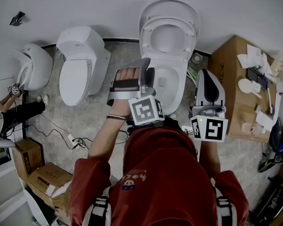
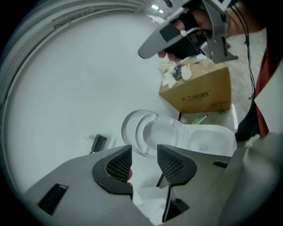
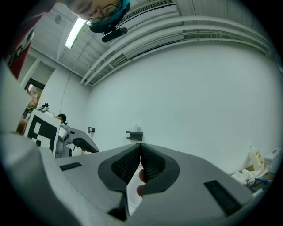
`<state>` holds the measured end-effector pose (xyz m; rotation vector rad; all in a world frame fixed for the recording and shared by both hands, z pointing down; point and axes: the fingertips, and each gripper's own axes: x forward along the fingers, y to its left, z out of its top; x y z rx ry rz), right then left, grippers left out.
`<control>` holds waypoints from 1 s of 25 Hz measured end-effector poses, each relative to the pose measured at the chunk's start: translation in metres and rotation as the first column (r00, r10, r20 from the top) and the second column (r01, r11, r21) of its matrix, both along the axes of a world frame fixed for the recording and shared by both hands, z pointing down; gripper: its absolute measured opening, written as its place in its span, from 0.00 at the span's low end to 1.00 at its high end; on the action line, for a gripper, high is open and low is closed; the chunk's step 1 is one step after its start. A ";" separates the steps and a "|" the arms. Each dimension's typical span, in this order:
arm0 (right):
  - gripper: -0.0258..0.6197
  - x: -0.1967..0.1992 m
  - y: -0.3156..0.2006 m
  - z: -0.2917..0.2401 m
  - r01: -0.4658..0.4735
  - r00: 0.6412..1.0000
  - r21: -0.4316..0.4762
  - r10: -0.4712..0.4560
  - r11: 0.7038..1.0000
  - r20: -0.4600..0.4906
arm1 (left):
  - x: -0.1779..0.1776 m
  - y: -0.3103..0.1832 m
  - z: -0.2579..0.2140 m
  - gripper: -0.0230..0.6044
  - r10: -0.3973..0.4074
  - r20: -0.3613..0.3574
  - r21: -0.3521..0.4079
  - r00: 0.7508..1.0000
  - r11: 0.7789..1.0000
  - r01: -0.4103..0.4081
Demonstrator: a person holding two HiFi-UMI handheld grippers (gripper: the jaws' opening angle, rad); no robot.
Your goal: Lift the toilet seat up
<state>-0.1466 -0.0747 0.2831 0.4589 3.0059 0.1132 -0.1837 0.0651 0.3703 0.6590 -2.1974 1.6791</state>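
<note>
The toilet seat stands raised with its lid behind it, both leaning against the far wall above the open bowl of the middle toilet. In the left gripper view the seat shows as a ring tipped back from the bowl, beyond the jaws and apart from them.

The left gripper hangs over the bowl's left edge. Its jaws stand moderately apart with nothing between them (only the toilet far behind shows through the gap). The right gripper is off the bowl's right side, near the cardboard box. In its own view its jaws are closed tip to tip on nothing, facing a plain white wall.

On top of the box lie papers and small white items. To the left a second toilet has its lid down. Farther left, at a third toilet, another person works. More cardboard boxes sit at the near left, with cables trailing across the speckled floor.
</note>
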 end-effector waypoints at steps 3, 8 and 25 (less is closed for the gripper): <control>0.06 0.001 0.004 -0.002 0.004 1.000 0.000 -0.004 1.000 0.003 | 0.003 -0.001 -0.015 0.32 -0.031 0.026 0.154 0.999 0.988 0.026; 0.06 0.004 0.010 -0.003 0.020 1.000 0.008 -0.020 1.000 -0.001 | 0.007 0.000 -0.029 0.30 -0.104 0.050 0.395 0.993 0.916 0.076; 0.06 0.006 0.012 -0.005 0.028 1.000 0.009 -0.028 1.000 0.000 | 0.025 0.001 -0.093 0.26 -0.124 0.133 0.821 0.983 0.570 -0.040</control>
